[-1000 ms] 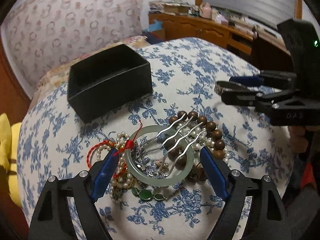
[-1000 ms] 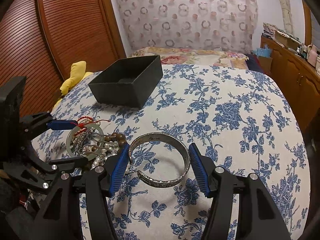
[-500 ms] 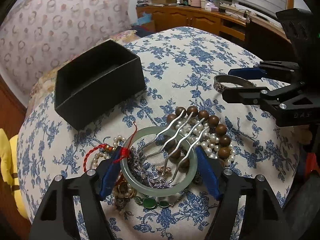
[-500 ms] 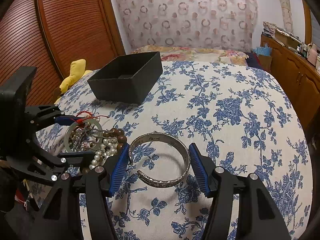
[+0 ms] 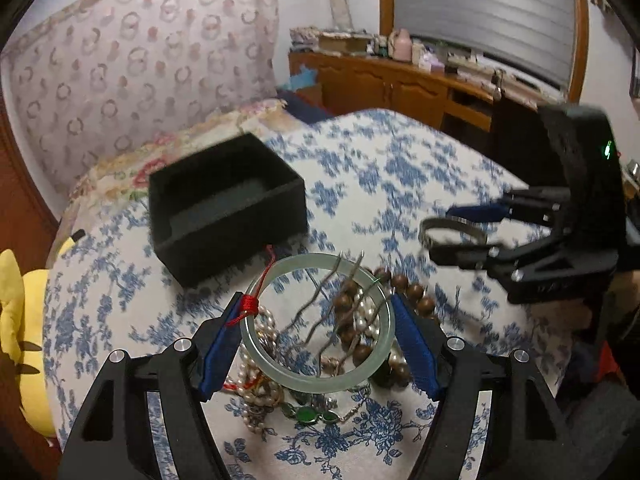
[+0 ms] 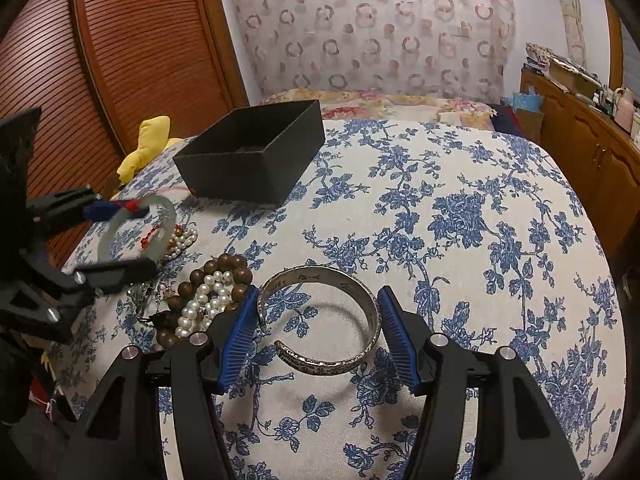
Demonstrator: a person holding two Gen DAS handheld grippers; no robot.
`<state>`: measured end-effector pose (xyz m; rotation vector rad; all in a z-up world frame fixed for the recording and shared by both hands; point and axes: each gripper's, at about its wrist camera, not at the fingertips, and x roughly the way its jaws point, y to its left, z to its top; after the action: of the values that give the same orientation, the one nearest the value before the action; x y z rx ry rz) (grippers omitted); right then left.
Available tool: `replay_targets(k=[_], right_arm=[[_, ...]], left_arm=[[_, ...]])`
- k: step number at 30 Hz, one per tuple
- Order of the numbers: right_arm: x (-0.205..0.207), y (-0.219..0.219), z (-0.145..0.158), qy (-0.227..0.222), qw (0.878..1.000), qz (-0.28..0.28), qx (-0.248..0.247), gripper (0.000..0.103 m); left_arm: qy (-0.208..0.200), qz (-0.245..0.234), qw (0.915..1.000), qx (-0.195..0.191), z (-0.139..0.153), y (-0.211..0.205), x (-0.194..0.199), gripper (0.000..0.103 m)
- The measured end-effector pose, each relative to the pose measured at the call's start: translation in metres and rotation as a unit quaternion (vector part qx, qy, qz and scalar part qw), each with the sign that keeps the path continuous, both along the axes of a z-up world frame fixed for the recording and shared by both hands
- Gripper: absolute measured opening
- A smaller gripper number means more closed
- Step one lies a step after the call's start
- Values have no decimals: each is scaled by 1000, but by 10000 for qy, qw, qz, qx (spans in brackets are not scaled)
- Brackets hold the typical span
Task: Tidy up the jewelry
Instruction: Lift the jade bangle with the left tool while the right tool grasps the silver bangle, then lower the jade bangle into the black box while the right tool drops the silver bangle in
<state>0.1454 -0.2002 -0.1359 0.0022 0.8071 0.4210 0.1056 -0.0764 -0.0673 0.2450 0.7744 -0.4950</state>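
Note:
My left gripper (image 5: 318, 340) is shut on a pale green jade bangle (image 5: 320, 381) with a red cord and holds it lifted above the jewelry pile (image 5: 352, 328) of pearls, brown beads and a silver hair comb. My right gripper (image 6: 318, 332) is shut on a silver cuff bracelet (image 6: 324, 362), held above the bed cover. The open black box (image 5: 224, 208) stands beyond the pile; it also shows in the right wrist view (image 6: 252, 160). The jade bangle (image 6: 160, 216) and the left gripper (image 6: 116, 240) show at the left of the right wrist view.
A blue floral bed cover (image 6: 460, 220) carries everything. A yellow plush toy (image 5: 16, 320) lies at the bed's left edge. A wooden slatted door (image 6: 120, 60) is at the left and a wooden dresser (image 5: 400, 84) at the right.
My left gripper has closed on the jade bangle and lifted it off the pile toward the black box. My right gripper keeps holding the silver cuff.

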Motion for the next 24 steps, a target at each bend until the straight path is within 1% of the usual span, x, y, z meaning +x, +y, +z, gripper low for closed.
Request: replay_targets(k=[6, 9, 14, 18, 24], right_arm=[[2, 6, 11, -150, 9999, 46, -19, 63], [5, 11, 18, -269, 9996, 69, -77, 63], [16, 22, 33, -485, 9986, 160, -155, 63], [26, 30, 43, -592, 9978, 210, -196, 63], [43, 41, 54, -718, 9968, 300, -156, 63]], left_arm=[[-321, 246, 9988, -282, 27, 13, 4, 69], [-420, 361, 9979, -346, 34, 20, 11, 69], [-443, 559, 9963, -470, 39, 33, 30, 69], [-437, 662, 9947, -661, 45, 42, 41, 69], [-482, 795, 9938, -613, 47, 48, 53, 69]])
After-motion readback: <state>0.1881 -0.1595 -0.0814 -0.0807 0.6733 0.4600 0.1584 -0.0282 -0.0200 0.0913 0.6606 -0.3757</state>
